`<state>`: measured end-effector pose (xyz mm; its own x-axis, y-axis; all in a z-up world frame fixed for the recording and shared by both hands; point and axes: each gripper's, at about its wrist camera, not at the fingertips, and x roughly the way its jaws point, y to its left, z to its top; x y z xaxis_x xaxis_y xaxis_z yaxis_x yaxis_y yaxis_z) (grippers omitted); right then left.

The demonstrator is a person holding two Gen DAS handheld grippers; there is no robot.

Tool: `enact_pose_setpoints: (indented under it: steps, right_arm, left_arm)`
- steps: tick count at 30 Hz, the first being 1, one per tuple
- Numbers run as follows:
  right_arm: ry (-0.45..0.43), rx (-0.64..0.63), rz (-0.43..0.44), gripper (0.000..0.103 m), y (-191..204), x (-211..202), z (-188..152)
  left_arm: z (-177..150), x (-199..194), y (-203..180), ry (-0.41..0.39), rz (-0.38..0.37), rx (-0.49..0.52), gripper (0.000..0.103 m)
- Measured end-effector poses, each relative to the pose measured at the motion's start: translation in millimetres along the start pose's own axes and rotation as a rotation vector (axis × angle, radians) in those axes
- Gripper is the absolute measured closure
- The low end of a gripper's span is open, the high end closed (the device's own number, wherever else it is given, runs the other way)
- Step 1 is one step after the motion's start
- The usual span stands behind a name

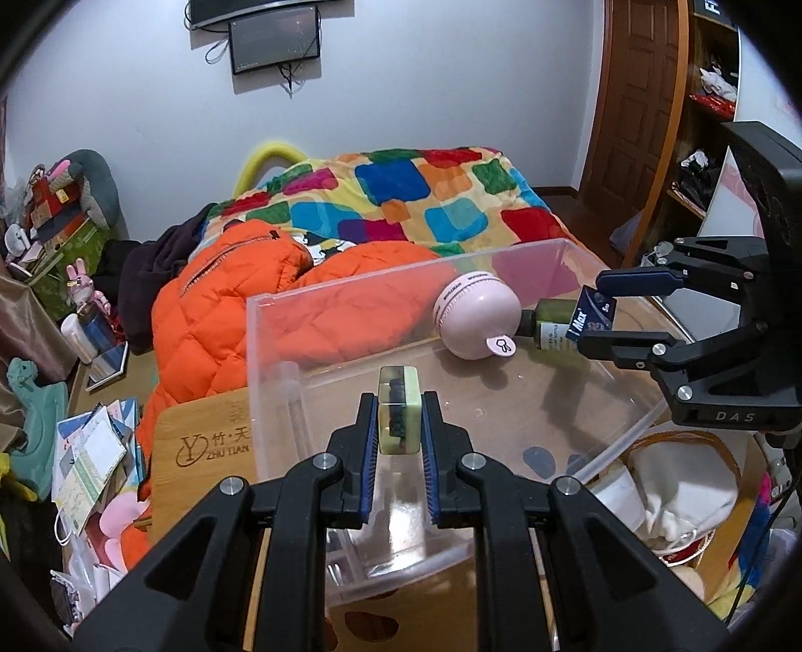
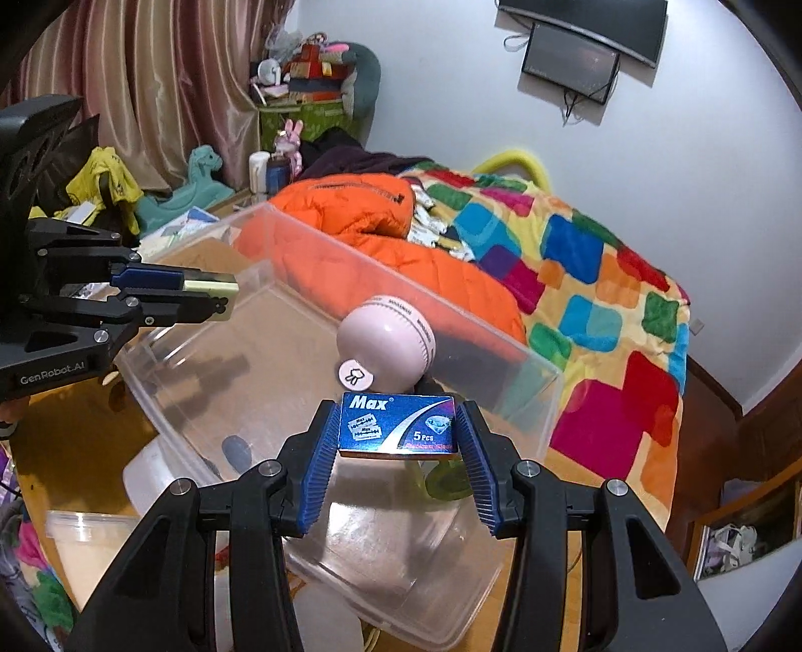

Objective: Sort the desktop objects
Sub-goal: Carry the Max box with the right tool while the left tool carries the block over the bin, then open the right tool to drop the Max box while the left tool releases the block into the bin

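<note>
With the left hand-held gripper (image 1: 398,426) clamped on a green tile (image 1: 398,409) and the right hand-held gripper (image 2: 398,441) pinching a blue blade box (image 2: 398,423), both above the clear bin (image 1: 280,306), lower each well inside before releasing.

2 wrist fisheyes, angled down, close; share clear bin (image 1: 351,301).

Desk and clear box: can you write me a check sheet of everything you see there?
Surface: wooden desk, clear bin on it.
Job's things: pink round gadget and green bottle lie in the bin.
Clutter: white cloth basket beside the bin.
Grippers: left gripper clamps a green tile; right gripper clamps a blue Max box; both above the bin.
Cables: wires under the wall screen.
Surroundings: bed, colourful blanket, orange jacket.
</note>
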<state>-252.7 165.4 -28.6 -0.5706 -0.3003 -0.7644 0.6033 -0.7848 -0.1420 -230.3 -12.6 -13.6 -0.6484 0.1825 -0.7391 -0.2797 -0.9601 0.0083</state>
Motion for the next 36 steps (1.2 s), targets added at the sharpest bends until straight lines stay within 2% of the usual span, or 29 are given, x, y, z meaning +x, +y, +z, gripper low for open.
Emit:
enact_pose_setpoints:
  steps: [15,31,33,36]
  right_arm:
    - [0.075,-0.049,0.01,0.059,7,13,0]
    - [0.122,-0.038,0.028,0.059,6,18,5]
    - [0.122,-0.043,0.02,0.059,7,18,5]
    - [0.108,-0.057,0.009,0.058,9,15,4]
  left_arm:
    - [3,18,-8,0.048,-0.023,0.015,0.088]
    - [4,19,-9,0.052,-0.024,0.01,0.088]
    - [4,19,-9,0.049,-0.02,0.011,0.087]
    - [4,17,-10,0.041,-0.024,0.021,0.078]
